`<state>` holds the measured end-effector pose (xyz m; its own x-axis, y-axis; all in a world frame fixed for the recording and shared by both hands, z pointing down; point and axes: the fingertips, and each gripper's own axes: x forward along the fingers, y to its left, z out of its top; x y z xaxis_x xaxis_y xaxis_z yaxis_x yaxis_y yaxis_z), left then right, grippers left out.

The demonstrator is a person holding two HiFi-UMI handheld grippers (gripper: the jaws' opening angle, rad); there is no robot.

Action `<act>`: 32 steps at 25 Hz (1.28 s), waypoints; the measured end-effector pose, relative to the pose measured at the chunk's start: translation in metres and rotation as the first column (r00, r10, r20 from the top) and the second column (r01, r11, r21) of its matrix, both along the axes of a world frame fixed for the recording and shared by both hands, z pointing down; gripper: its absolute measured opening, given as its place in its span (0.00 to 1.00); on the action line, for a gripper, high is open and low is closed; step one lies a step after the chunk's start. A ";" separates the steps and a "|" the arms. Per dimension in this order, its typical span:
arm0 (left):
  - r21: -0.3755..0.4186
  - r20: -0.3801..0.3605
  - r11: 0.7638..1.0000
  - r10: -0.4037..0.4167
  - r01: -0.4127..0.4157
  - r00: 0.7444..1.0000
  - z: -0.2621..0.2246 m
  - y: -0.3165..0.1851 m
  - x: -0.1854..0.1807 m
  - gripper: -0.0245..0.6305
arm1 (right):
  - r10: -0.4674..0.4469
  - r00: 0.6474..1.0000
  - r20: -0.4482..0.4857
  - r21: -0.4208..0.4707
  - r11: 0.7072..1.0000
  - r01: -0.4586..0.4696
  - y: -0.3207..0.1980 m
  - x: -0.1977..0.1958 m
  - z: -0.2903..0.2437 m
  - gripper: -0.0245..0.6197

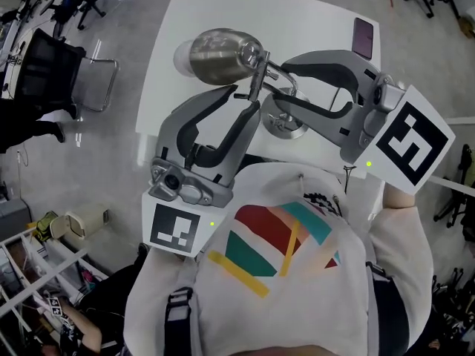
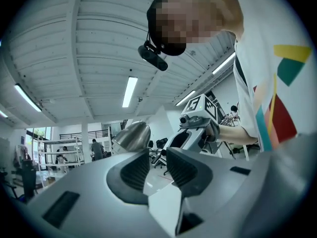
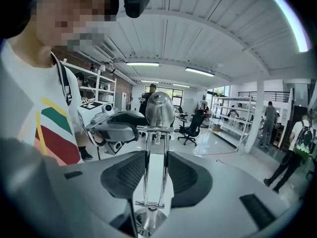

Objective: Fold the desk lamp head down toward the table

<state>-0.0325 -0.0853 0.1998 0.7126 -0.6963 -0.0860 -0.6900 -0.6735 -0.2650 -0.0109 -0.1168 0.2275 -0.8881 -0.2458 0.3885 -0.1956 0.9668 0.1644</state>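
Note:
A chrome desk lamp stands on the white table (image 1: 312, 21). Its bell-shaped head (image 1: 215, 54) sits raised at the top of a thin two-rod arm (image 1: 257, 80), above the round base (image 1: 286, 124). My right gripper (image 1: 276, 86) reaches in from the right, shut on the arm; in the right gripper view both rods (image 3: 153, 172) run upright between the pads, with the head (image 3: 159, 110) above and the base (image 3: 143, 222) below. My left gripper (image 1: 243, 99) points up at the arm from the near left, narrowly open. Nothing lies between its pads (image 2: 136, 170), and the head (image 2: 131, 135) shows just beyond.
A dark phone-like slab (image 1: 363, 38) lies at the table's far right corner. A black office chair (image 1: 52, 73) stands on the floor to the left. Shelving and other people fill the room beyond. My torso in a white shirt (image 1: 282, 288) is close to the table's near edge.

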 end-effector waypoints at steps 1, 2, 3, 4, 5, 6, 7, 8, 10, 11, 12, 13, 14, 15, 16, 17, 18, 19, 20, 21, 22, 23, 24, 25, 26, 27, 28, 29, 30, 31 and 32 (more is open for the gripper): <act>0.020 -0.049 1.000 -0.002 0.003 0.999 -0.005 0.003 -0.007 0.26 | 0.008 1.000 -0.001 0.000 1.000 -0.008 -0.001 0.000 0.001 0.27; 0.038 -0.119 0.999 -0.006 0.010 0.993 -0.013 0.006 -0.019 0.26 | 0.015 1.000 0.000 0.000 1.000 -0.015 -0.002 0.001 0.003 0.27; 0.048 -0.179 0.999 -0.009 0.018 0.984 -0.021 0.008 -0.031 0.26 | 0.018 1.000 0.004 -0.002 1.000 -0.018 -0.003 0.001 0.003 0.27; 0.052 -0.198 0.998 -0.010 0.020 0.980 -0.028 0.007 -0.041 0.26 | 0.016 1.000 0.006 -0.004 1.000 -0.016 -0.003 0.002 0.004 0.27; 0.056 -0.169 0.998 -0.005 0.015 0.986 -0.031 0.003 -0.047 0.26 | 0.012 1.000 0.005 -0.003 1.000 -0.012 -0.002 0.002 0.003 0.27; 0.065 -0.101 0.998 0.010 -0.004 0.995 -0.032 -0.003 -0.046 0.26 | 0.011 1.000 0.002 0.002 1.000 -0.011 -0.002 0.002 0.003 0.27; 0.079 -0.018 0.996 0.036 -0.035 0.999 -0.032 -0.007 -0.041 0.26 | 0.014 1.000 -0.001 0.005 1.000 -0.014 -0.002 0.002 0.002 0.27; 0.097 0.054 0.993 0.065 -0.070 0.996 -0.032 -0.009 -0.034 0.29 | 0.016 1.000 -0.001 0.006 1.000 -0.016 -0.002 0.002 0.002 0.27; 0.142 0.129 0.984 0.090 -0.108 0.987 -0.036 -0.011 -0.024 0.44 | 0.012 1.000 0.007 0.002 1.000 -0.012 -0.002 0.002 0.001 0.27; 0.163 0.148 0.980 0.087 -0.111 0.985 -0.039 -0.012 -0.023 0.44 | 0.009 1.000 0.011 0.002 1.000 -0.009 -0.001 0.002 0.000 0.27; 0.177 0.172 0.978 0.082 -0.113 0.982 -0.041 -0.014 -0.022 0.44 | 0.008 1.000 0.012 0.001 1.000 -0.008 0.000 0.002 0.000 0.27; 0.185 0.205 0.975 0.081 -0.120 0.975 -0.042 -0.015 -0.021 0.44 | 0.009 1.000 0.012 -0.001 1.000 -0.009 0.000 0.003 -0.001 0.27; 0.189 0.247 0.973 0.084 -0.133 0.965 -0.043 -0.016 -0.020 0.44 | 0.011 1.000 0.010 -0.005 1.000 -0.011 0.001 0.003 -0.002 0.27; 0.191 0.292 0.970 0.091 -0.151 0.952 -0.043 -0.016 -0.017 0.44 | 0.011 1.000 0.009 -0.009 1.000 -0.011 0.001 0.003 -0.002 0.27; 0.192 0.338 0.966 0.101 -0.174 0.936 -0.045 -0.015 -0.014 0.44 | 0.009 1.000 0.007 -0.012 1.000 -0.009 0.001 0.003 -0.003 0.27; 0.194 0.379 0.961 0.112 -0.198 0.918 -0.047 -0.015 -0.009 0.44 | 0.007 1.000 0.004 -0.013 1.000 -0.007 0.001 0.003 -0.003 0.27; 0.198 0.415 0.955 0.122 -0.221 0.902 -0.049 -0.015 -0.003 0.44 | 0.006 1.000 0.002 -0.013 1.000 -0.006 0.001 0.002 -0.004 0.27; 0.202 0.444 0.949 0.130 -0.241 0.886 -0.051 -0.016 0.003 0.44 | 0.007 1.000 0.000 -0.012 1.000 -0.007 0.000 0.001 -0.004 0.27; 0.203 0.468 0.945 0.136 -0.256 0.873 -0.053 -0.017 0.008 0.44 | 0.009 1.000 -0.002 -0.013 1.000 -0.009 0.000 0.000 -0.004 0.27; 0.197 0.487 0.944 0.141 -0.266 0.862 -0.053 -0.018 0.012 0.44 | 0.012 1.000 -0.001 -0.014 1.000 -0.012 0.000 0.000 -0.005 0.27; 0.179 0.498 0.947 0.148 -0.268 0.854 -0.053 -0.019 0.014 0.44 | 0.013 1.000 0.002 -0.016 1.000 -0.013 0.000 0.000 -0.005 0.27; 0.153 0.500 0.953 0.154 -0.262 0.852 -0.053 -0.019 0.014 0.44 | 0.011 1.000 0.007 -0.018 1.000 -0.011 0.000 0.000 -0.005 0.27; 0.129 0.497 0.960 0.155 -0.249 0.854 -0.053 -0.020 0.013 0.44 | 0.008 1.000 0.011 -0.018 1.000 -0.008 0.000 0.001 -0.005 0.27; 0.115 0.497 0.965 0.149 -0.235 0.855 -0.053 -0.020 0.013 0.43 | 0.006 1.000 0.013 -0.016 1.000 -0.006 0.000 0.001 -0.005 0.27; 0.110 0.502 0.968 0.141 -0.225 0.853 -0.053 -0.021 0.013 0.43 | 0.006 1.000 0.011 -0.015 1.000 -0.006 0.000 0.001 -0.005 0.27; 0.106 0.509 0.970 0.135 -0.217 0.850 -0.052 -0.022 0.013 0.43 | 0.006 1.000 0.003 -0.017 1.000 -0.006 0.000 0.002 -0.004 0.27; 0.099 0.514 0.973 0.131 -0.210 0.848 -0.050 -0.023 0.012 0.43 | 0.005 1.000 -0.008 -0.019 1.000 -0.005 0.000 0.003 -0.002 0.27; 0.090 0.515 0.976 0.126 -0.200 0.848 -0.048 -0.024 0.011 0.43 | 0.003 1.000 -0.023 -0.020 1.000 -0.003 -0.001 0.004 0.000 0.27; 0.081 0.514 0.979 0.121 -0.189 0.849 -0.046 -0.025 0.009 0.43 | 0.000 0.999 -0.037 -0.020 1.000 -0.001 -0.001 0.004 0.001 0.27; 0.074 0.510 0.981 0.116 -0.177 0.852 -0.043 -0.026 0.007 0.43 | -0.003 0.999 -0.050 -0.019 1.000 0.002 -0.001 0.004 0.003 0.27; 0.065 0.502 0.984 0.112 -0.167 0.858 -0.041 -0.028 0.005 0.43 | -0.009 0.998 -0.058 -0.020 1.000 0.008 -0.001 0.004 0.005 0.27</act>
